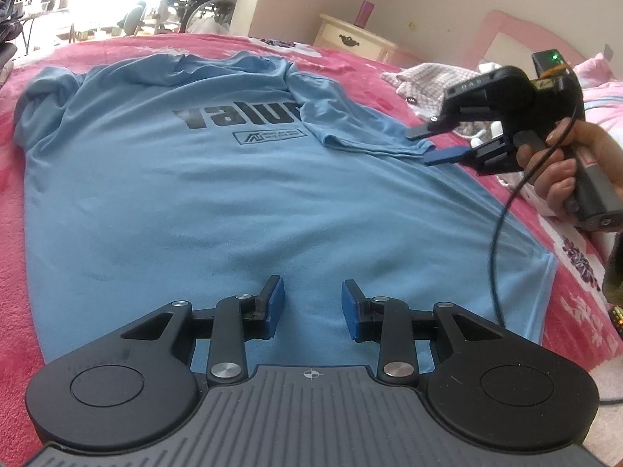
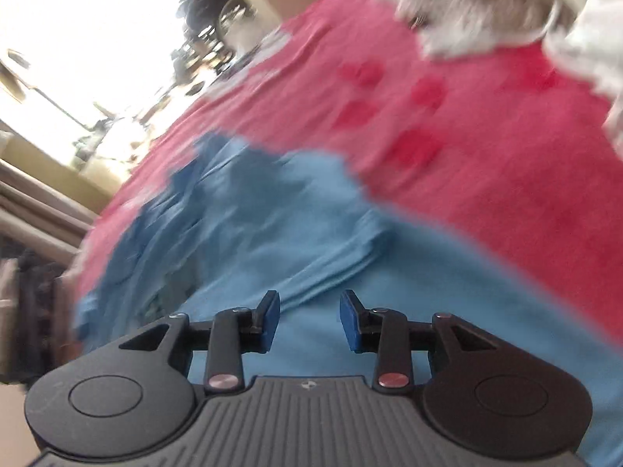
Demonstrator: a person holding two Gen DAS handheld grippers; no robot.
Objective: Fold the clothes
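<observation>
A light blue T-shirt with black lettering lies flat, front up, on a pink-red bed cover. Its right sleeve is folded in over the chest. My left gripper hovers over the shirt's lower part, open, with nothing between its blue pads. My right gripper, held by a hand, is at the folded sleeve's outer corner, its fingers apart and not pressing on cloth. In the blurred right wrist view the right gripper stands open over the blue T-shirt.
A grey-white knitted garment lies on the bed beyond the right gripper, also the pale garment in the right wrist view. A cream nightstand and pink headboard stand behind. A black cable hangs from the right gripper.
</observation>
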